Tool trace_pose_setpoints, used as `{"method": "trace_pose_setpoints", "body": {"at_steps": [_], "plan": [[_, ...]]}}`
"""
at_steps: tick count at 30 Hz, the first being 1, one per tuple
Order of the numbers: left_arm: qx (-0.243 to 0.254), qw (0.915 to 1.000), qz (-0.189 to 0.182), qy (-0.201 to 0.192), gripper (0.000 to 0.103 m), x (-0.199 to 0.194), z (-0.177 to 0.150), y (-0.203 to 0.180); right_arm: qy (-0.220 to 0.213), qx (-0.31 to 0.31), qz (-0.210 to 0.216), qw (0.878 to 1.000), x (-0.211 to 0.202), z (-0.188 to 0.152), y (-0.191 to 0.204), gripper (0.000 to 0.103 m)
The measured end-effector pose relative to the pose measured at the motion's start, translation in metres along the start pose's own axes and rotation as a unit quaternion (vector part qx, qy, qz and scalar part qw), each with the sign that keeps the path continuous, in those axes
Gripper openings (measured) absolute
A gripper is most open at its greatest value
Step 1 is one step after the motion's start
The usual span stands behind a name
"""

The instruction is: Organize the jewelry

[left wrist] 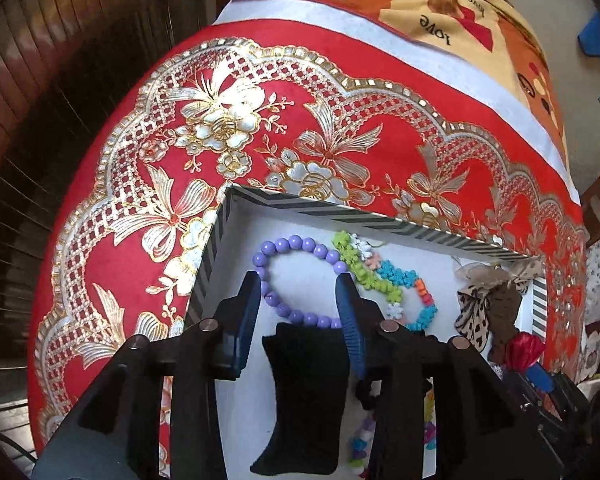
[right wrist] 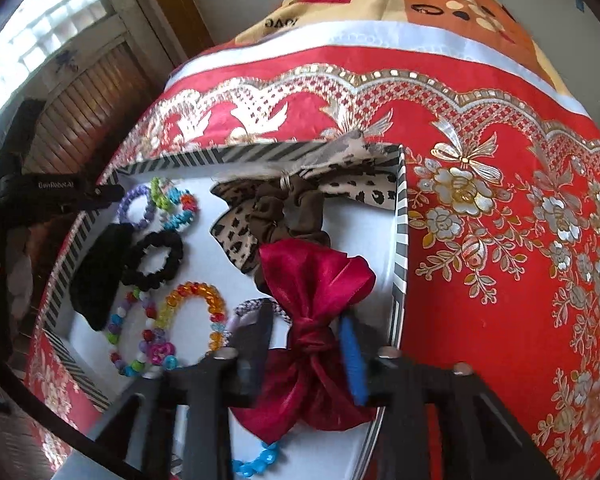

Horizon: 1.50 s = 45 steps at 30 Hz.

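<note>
Your purple bead bracelet (left wrist: 296, 280) lay flat on the white floor of the striped box (left wrist: 340, 210), at the centre of the left wrist frame, touching the flower-bead bracelet (left wrist: 392, 284) to its right. It looked light, a hard ring of smooth round beads, likely on elastic, so the beads could roll or slip under a pinch; one side of the loop, taken across the beads, seemed the sure hold. Your left claw (left wrist: 298, 284) stood released, fingers straddling the loop and pressing on nothing, with a black velvet piece (left wrist: 304, 392) just below.

The red satin bow (right wrist: 316, 320) sat in the lower middle of the right wrist frame, soft, slick and crushable; its knot (right wrist: 312, 344) seemed the firmest place to take. Your right claw (right wrist: 308, 332) stood around it, blue pad just beside the knot, apparently released.

Only the right view showed the orange bracelet (right wrist: 196, 312), black scrunchie (right wrist: 154, 260), multicolour bracelet (right wrist: 140, 340) and leopard bow (right wrist: 300, 196) in full. Only the left view showed how the purple loop lay between the fingers. The red cloth (right wrist: 500, 240) covered the desk.
</note>
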<state>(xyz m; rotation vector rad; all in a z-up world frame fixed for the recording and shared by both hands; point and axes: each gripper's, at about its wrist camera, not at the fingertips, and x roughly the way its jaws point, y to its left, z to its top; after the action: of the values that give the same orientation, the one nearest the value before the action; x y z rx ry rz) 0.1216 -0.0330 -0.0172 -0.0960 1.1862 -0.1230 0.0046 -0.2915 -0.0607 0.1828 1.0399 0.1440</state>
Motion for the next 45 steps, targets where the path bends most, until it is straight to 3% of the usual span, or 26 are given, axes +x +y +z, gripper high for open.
{"method": "trace_pose_setpoints", "body": {"at_steps": [10,33,39,45], "plan": [[0.016,0.9996,0.007,-0.021,0.040,-0.024,-0.025,-0.012,-0.020,0.025,0.016,0.999,-0.026,-0.015,0.005,0.037],[0.058,0.9966,0.003,-0.058,0.040,-0.093,-0.121,-0.027,-0.069,0.020,-0.017,0.997,-0.068,-0.036,0.075,0.044],[0.082,0.9941,0.040,-0.057,0.040,-0.100,-0.138,-0.031,-0.070,0.016,-0.015,0.997,-0.073,-0.045,0.088,0.044],[0.086,0.9935,0.034,-0.066,0.040,-0.109,-0.149,-0.029,-0.071,0.016,-0.014,0.997,-0.079,-0.053,0.096,0.044]]}}
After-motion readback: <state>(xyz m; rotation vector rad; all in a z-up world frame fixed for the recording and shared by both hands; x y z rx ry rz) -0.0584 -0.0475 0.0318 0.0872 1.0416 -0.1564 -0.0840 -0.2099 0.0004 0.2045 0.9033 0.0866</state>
